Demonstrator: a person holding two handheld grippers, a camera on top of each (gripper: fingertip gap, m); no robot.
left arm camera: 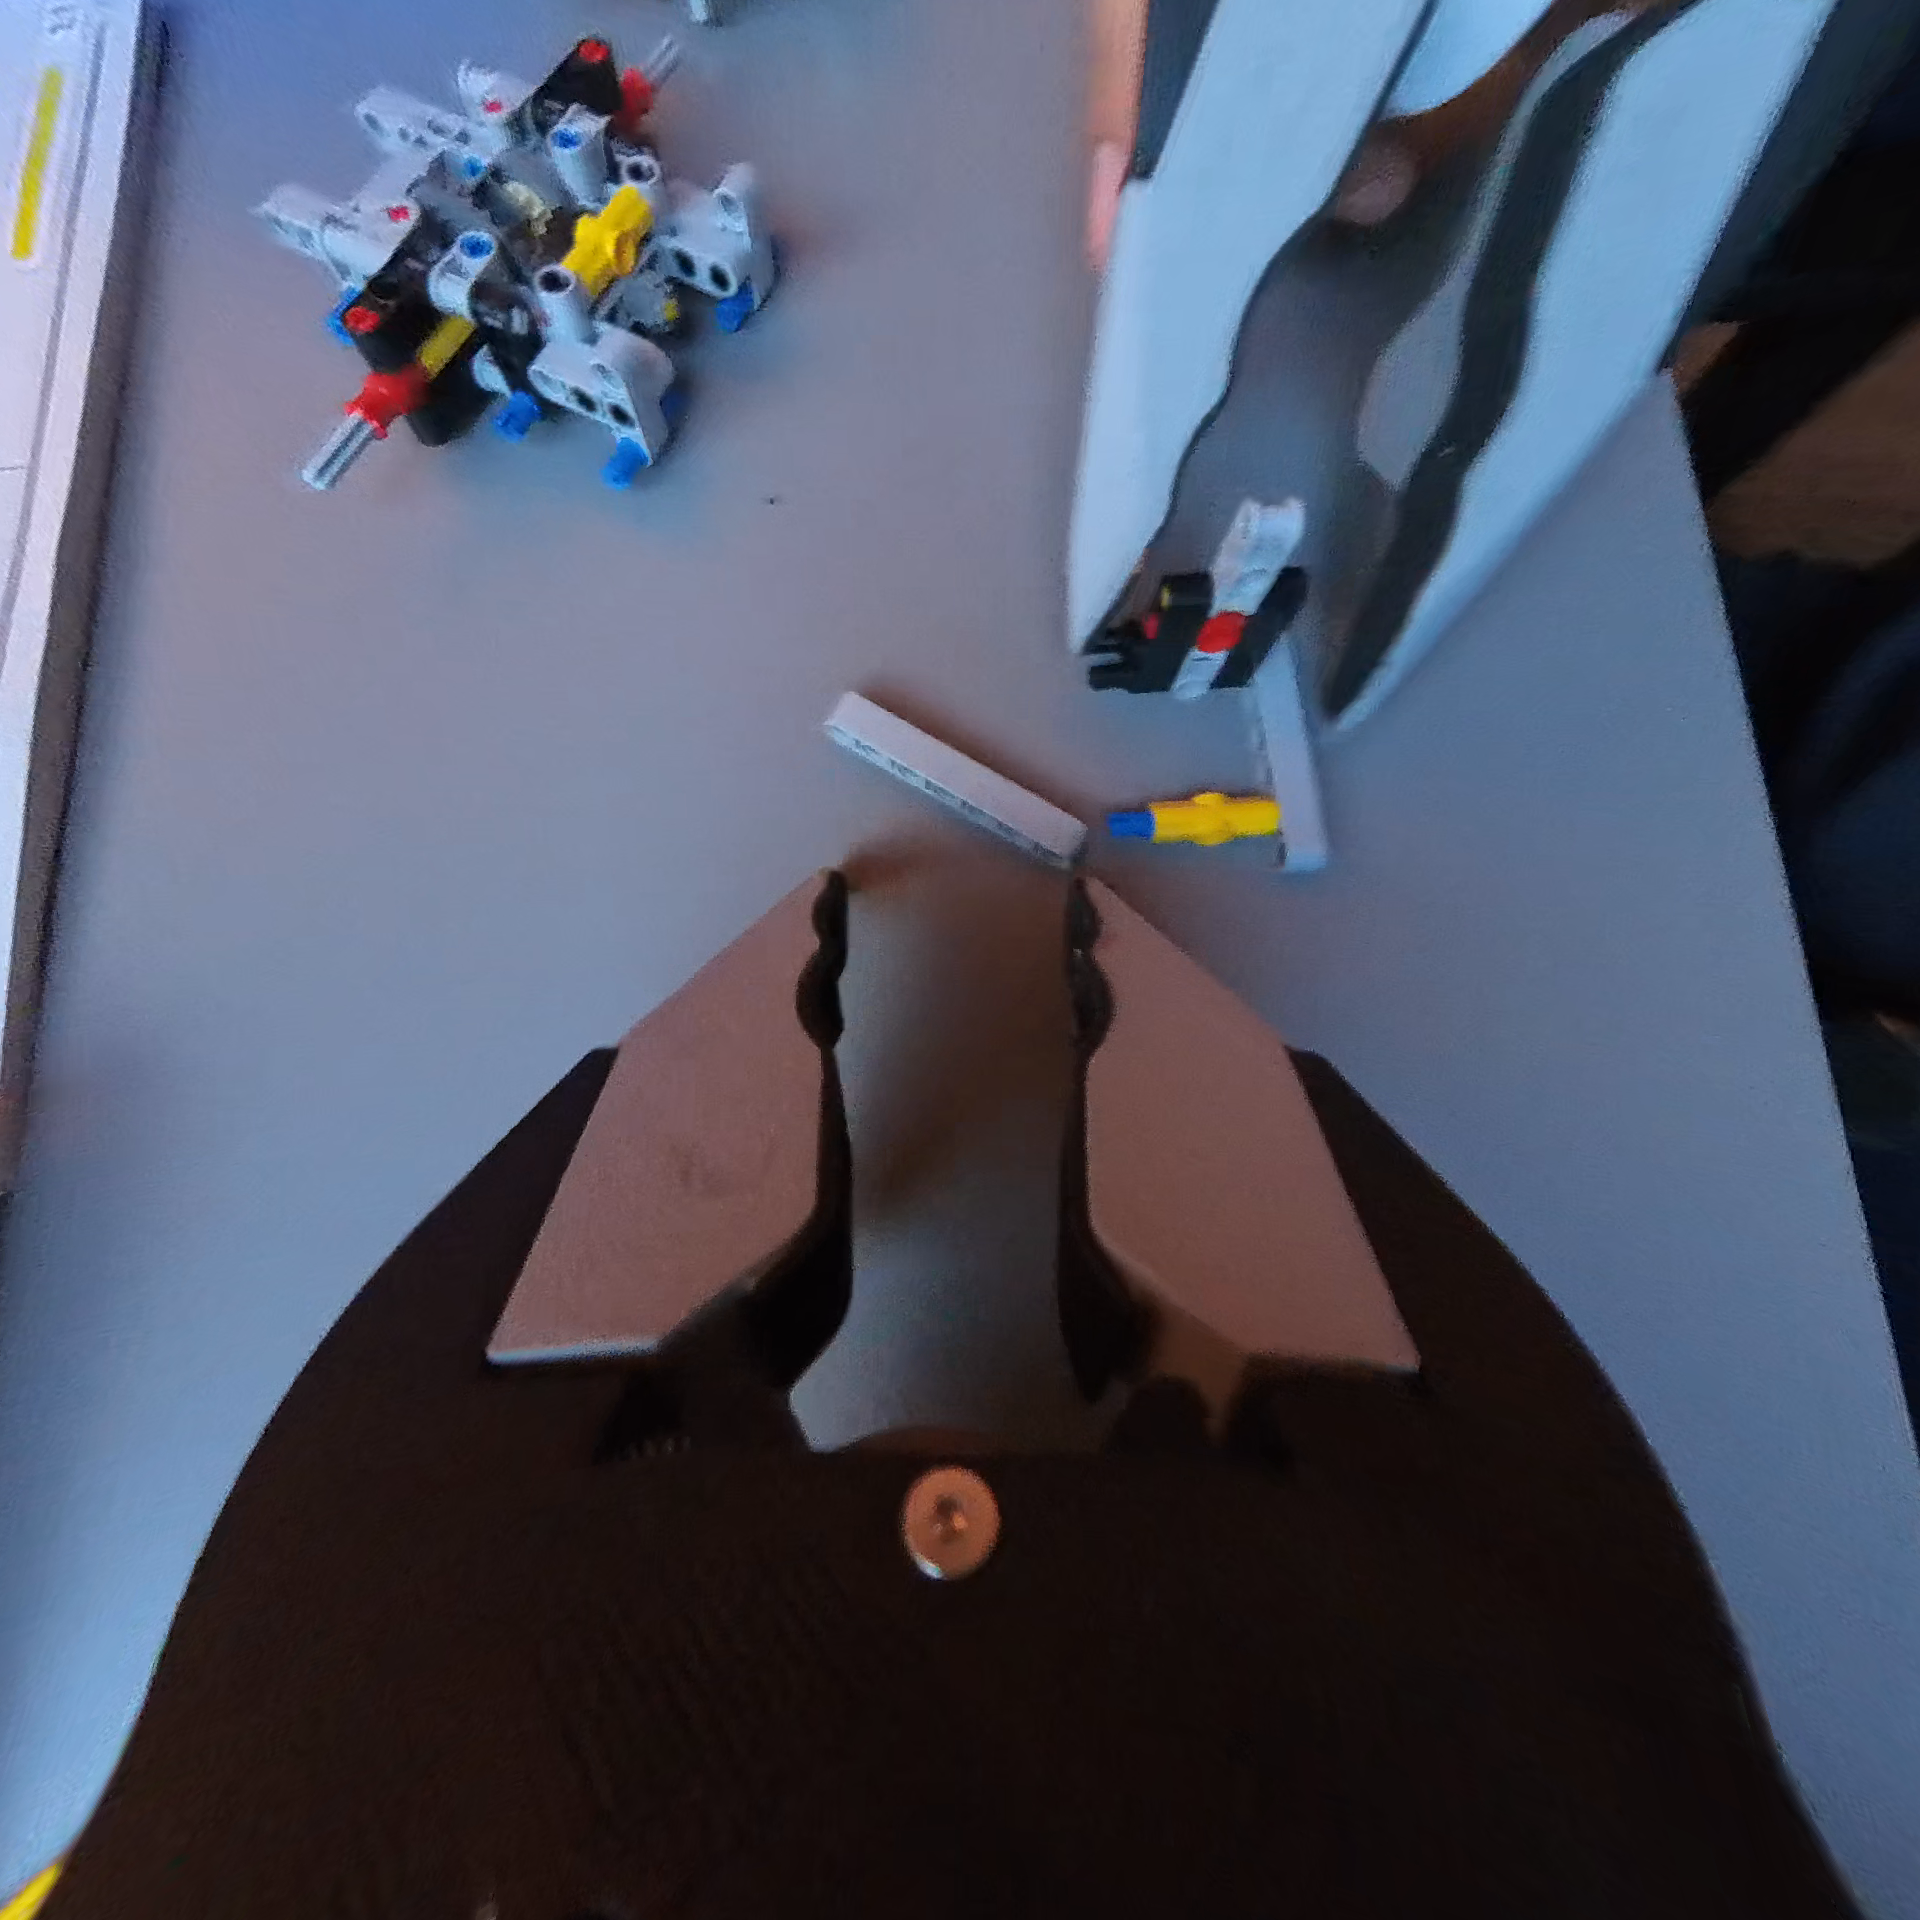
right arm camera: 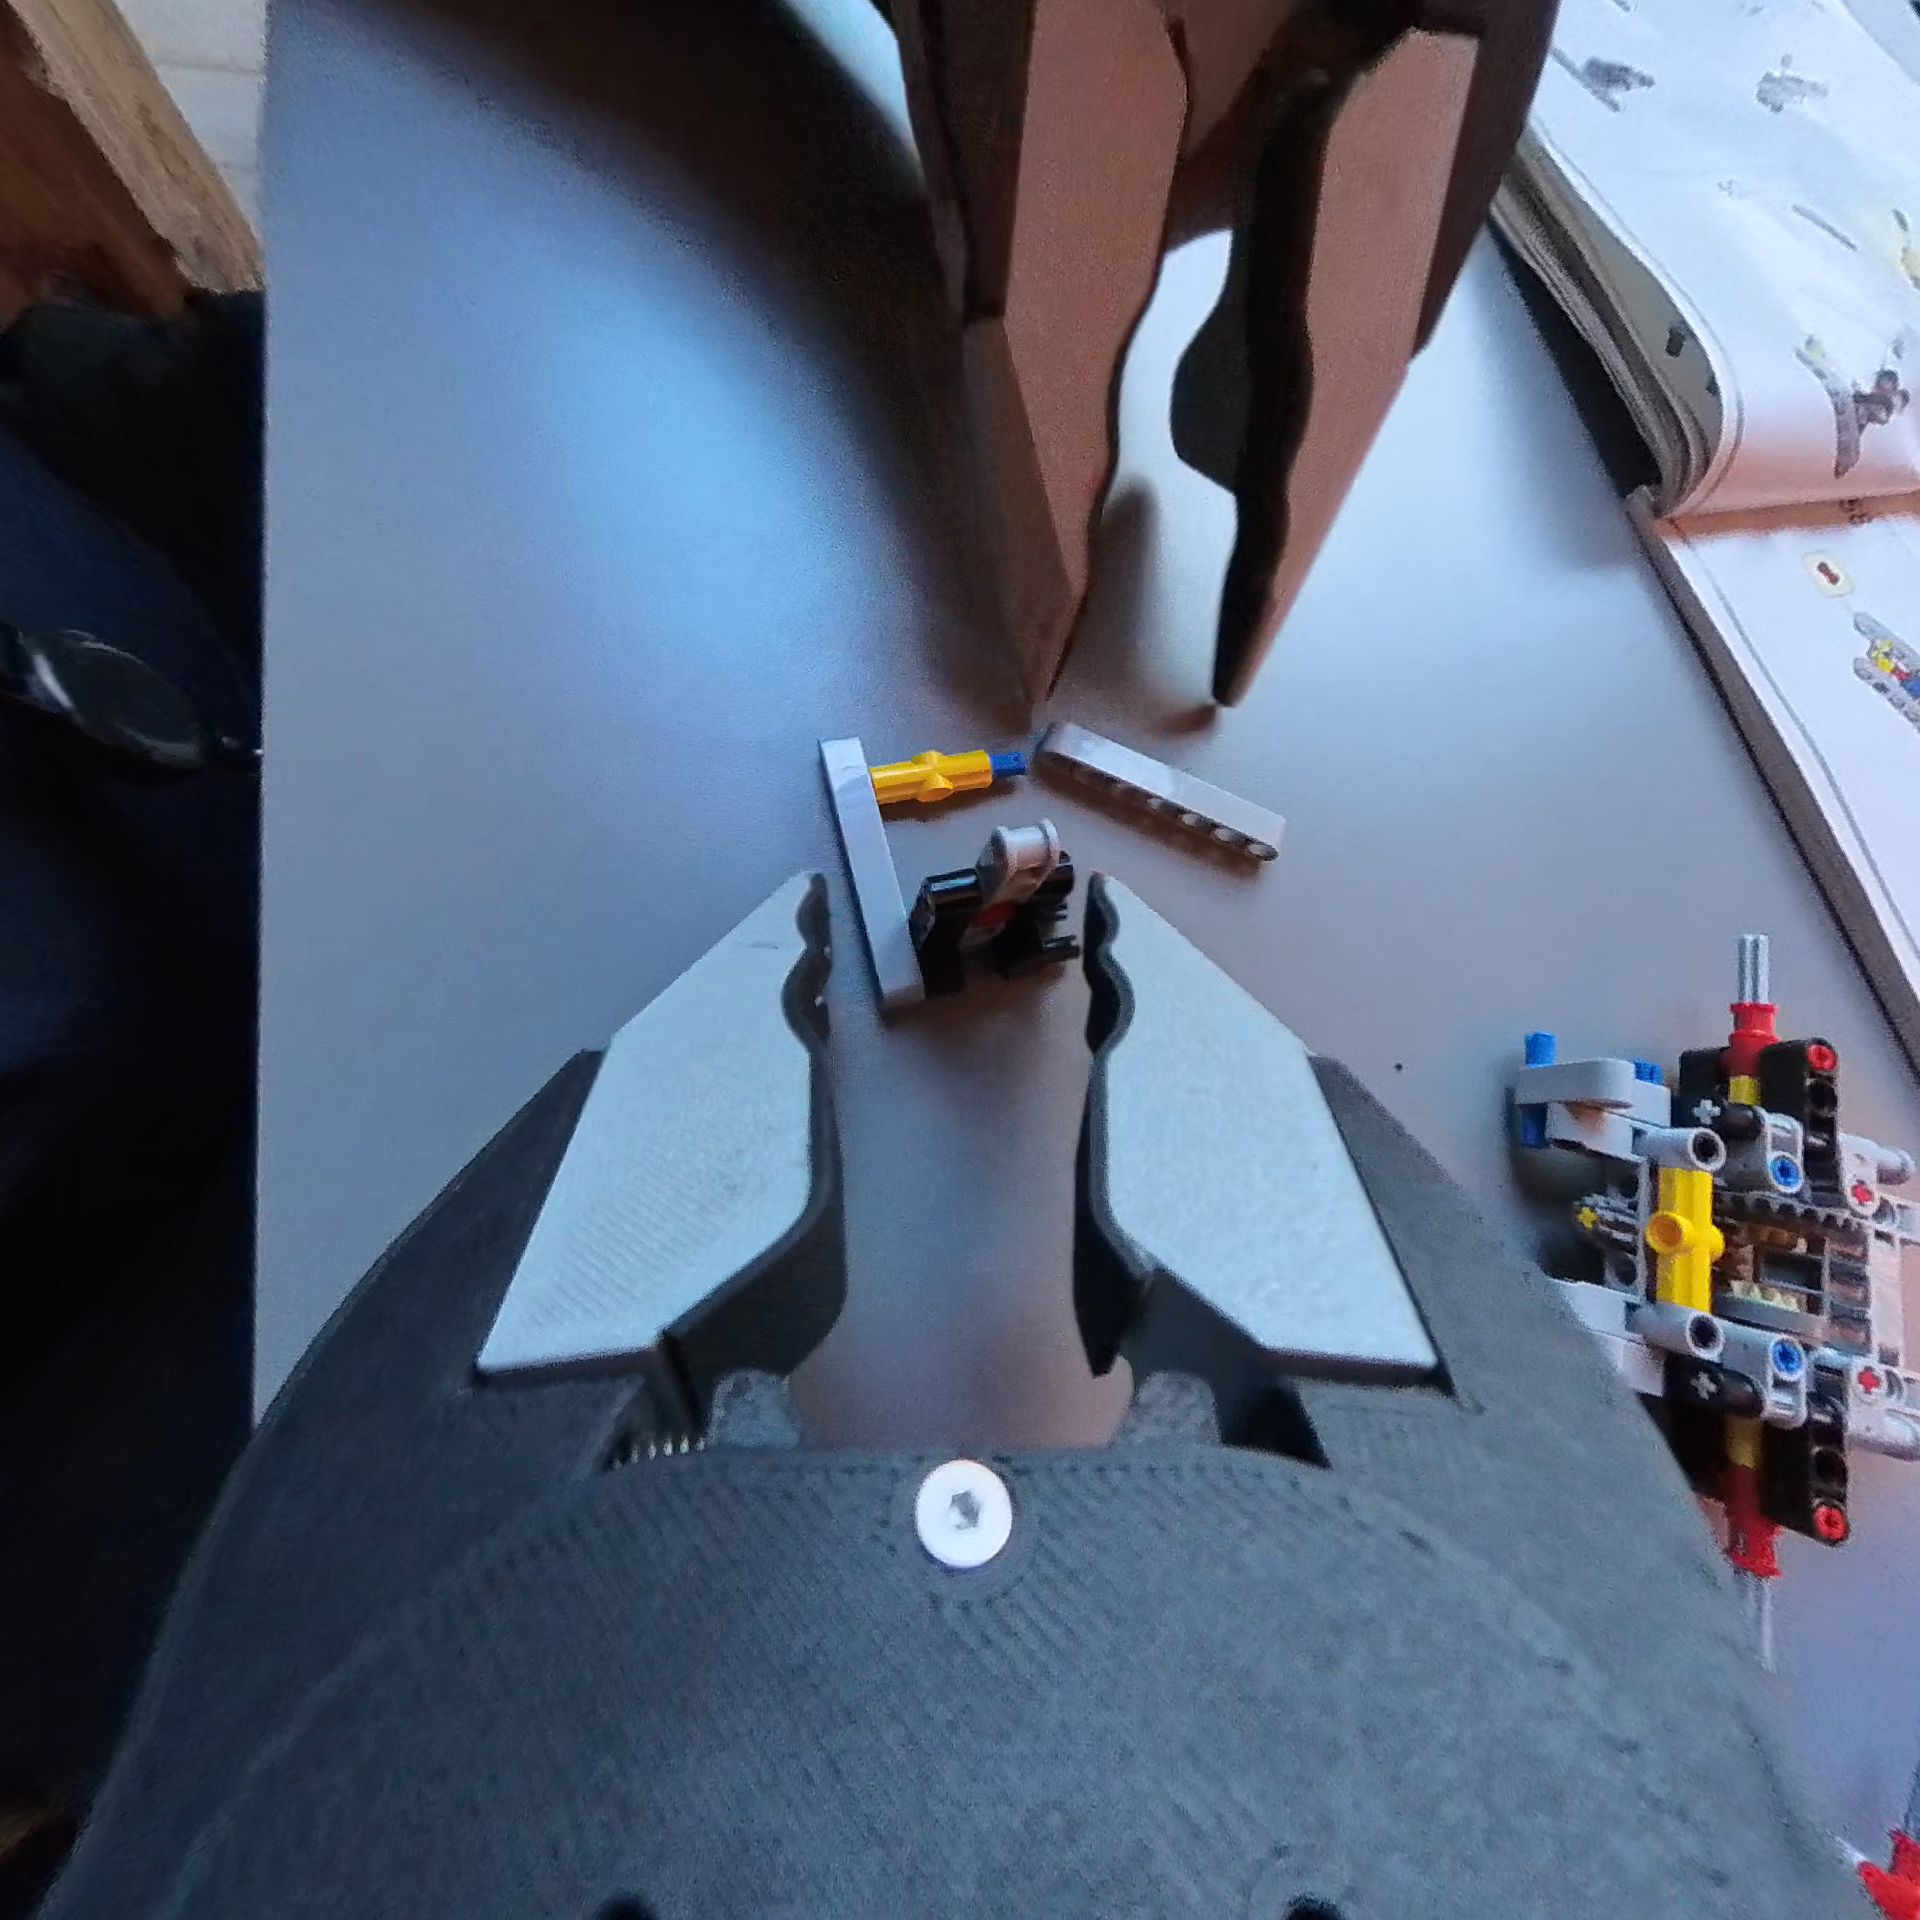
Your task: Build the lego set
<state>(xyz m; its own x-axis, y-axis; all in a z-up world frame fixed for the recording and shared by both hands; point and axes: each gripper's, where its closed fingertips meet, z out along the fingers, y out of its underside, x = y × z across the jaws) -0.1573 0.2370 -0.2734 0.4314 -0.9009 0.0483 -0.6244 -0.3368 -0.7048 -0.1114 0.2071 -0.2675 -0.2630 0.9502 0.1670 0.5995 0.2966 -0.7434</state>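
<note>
Hovering low over the grey surface [right arm camera: 520, 520], the right tongs [right arm camera: 956, 940] stand parted around a small black block [right arm camera: 987, 925] with a grey beam [right arm camera: 868, 883] fixed to its side. Neither pad presses on it; a gap shows on each side. A yellow pin [right arm camera: 930, 775] with a blue tip juts from the far end of that beam.

Opposite them, the left tongs [left arm camera: 956, 894] are also parted and hold nothing, bare surface showing between their fingers. Their tips come down just beside a loose grey beam [left arm camera: 956, 777] that lies flat at an angle, and the right-hand finger [left arm camera: 1081, 914] sits very close to the beam's end; whether it touches I cannot tell through the blur. That beam's end lies near the blue tip of the pin.

Well apart from both sits a larger model [left arm camera: 520, 260] of grey, black, yellow, red and blue pieces. An open booklet [right arm camera: 1766, 260] lies at the edge of the surface beyond it.
</note>
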